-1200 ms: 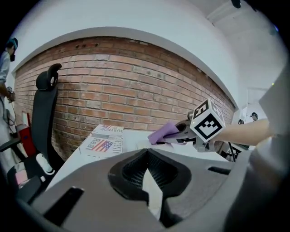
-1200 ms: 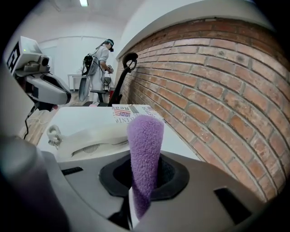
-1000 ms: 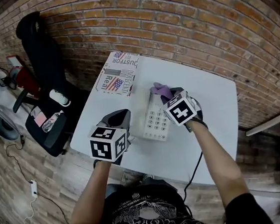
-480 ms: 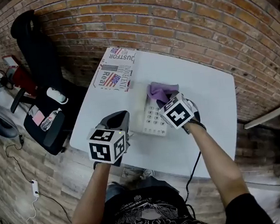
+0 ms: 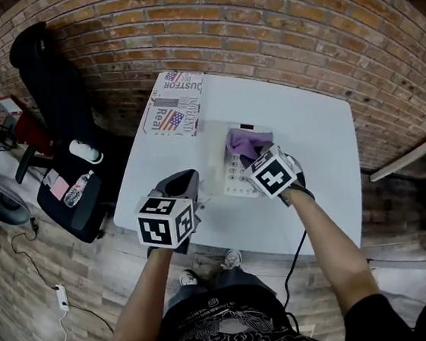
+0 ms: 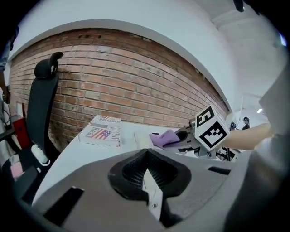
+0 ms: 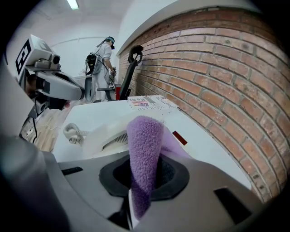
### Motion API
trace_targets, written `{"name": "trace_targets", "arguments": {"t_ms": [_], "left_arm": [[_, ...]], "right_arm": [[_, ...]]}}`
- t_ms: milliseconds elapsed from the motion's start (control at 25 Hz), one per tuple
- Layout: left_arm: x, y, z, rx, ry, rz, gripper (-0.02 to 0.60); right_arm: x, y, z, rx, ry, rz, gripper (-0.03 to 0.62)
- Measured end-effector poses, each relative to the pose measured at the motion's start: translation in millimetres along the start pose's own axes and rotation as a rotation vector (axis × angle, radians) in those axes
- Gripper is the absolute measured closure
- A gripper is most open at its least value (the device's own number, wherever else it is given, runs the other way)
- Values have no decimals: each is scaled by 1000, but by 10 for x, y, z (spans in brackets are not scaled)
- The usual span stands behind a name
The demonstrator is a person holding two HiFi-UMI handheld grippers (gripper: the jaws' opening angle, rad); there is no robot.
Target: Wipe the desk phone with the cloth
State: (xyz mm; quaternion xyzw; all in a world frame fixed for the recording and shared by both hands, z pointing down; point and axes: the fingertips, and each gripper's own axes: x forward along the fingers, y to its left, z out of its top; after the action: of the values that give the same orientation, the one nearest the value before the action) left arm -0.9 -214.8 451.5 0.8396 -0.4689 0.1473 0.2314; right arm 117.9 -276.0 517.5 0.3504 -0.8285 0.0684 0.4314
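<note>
A white desk phone (image 5: 231, 179) lies mid-table, its handset (image 7: 106, 135) on the left side and a coiled cord (image 7: 71, 132) beside it. My right gripper (image 5: 256, 156) is shut on a purple cloth (image 5: 245, 142), which rests on the phone's upper part over the display and top keys. The cloth (image 7: 144, 149) sticks up between the jaws in the right gripper view. My left gripper (image 5: 185, 180) hovers at the table's near-left edge, left of the phone and apart from it. It (image 6: 147, 176) is shut with nothing in it.
A printed box (image 5: 176, 106) with a flag design sits at the far-left corner of the white table (image 5: 321, 142). A black office chair (image 5: 56, 84) stands left of the table and a brick wall runs behind it. A black cable hangs off the near edge.
My right gripper has drawn the cloth a little nearer across the top of the phone. The left gripper has hardly moved.
</note>
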Motion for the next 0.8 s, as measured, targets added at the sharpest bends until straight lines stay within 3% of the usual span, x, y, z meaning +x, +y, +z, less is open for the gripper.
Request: {"name": "trace_targets", "arguments": {"t_ms": [800], "left_arm": [[-166,-64,-238,32,40,-120,575]], "right_arm": [[-152,522,-260,86,18,-27,548]]}}
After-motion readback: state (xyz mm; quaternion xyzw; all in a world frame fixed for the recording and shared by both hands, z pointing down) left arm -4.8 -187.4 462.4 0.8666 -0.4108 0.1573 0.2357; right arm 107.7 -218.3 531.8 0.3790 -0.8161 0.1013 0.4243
